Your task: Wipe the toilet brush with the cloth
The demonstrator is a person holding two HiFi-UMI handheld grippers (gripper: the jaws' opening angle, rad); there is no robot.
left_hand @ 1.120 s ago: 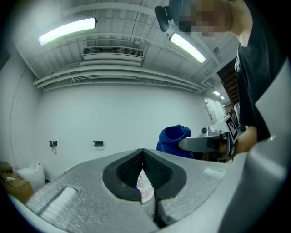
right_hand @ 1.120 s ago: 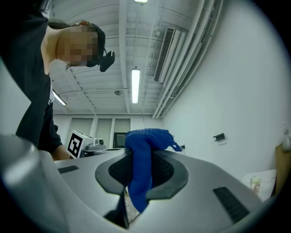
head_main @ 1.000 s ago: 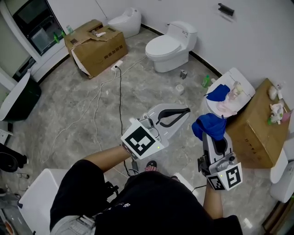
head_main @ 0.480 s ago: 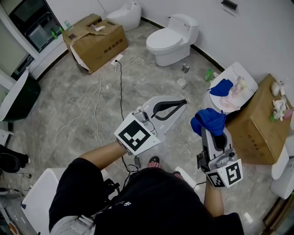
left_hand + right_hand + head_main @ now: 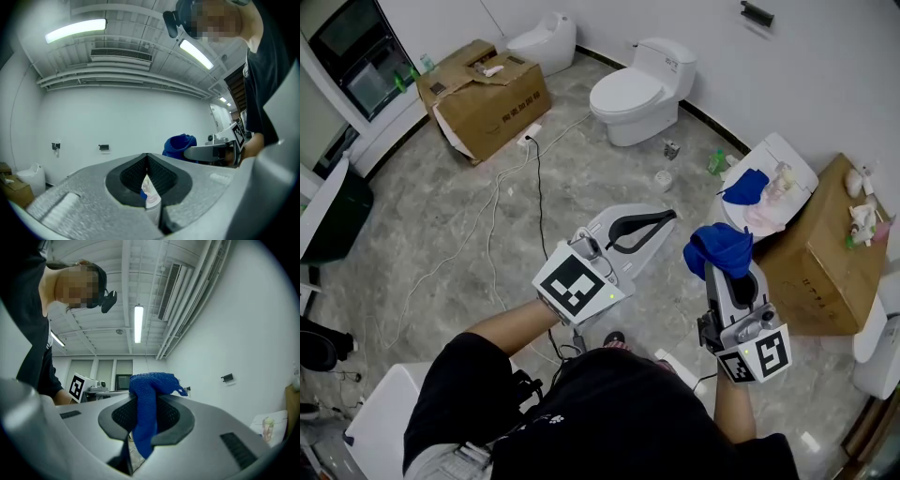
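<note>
While the right gripper clamps the blue cloth at centre right and the left gripper is closed on nothing, the toilet brush isn't clearly identifiable, possibly lying on the white lid further up-right, nearer the cloth.

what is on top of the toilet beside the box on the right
A blue cloth, a pink cloth and a small pale thing lie on the toilet. What the cloths cover cannot be seen.
</note>
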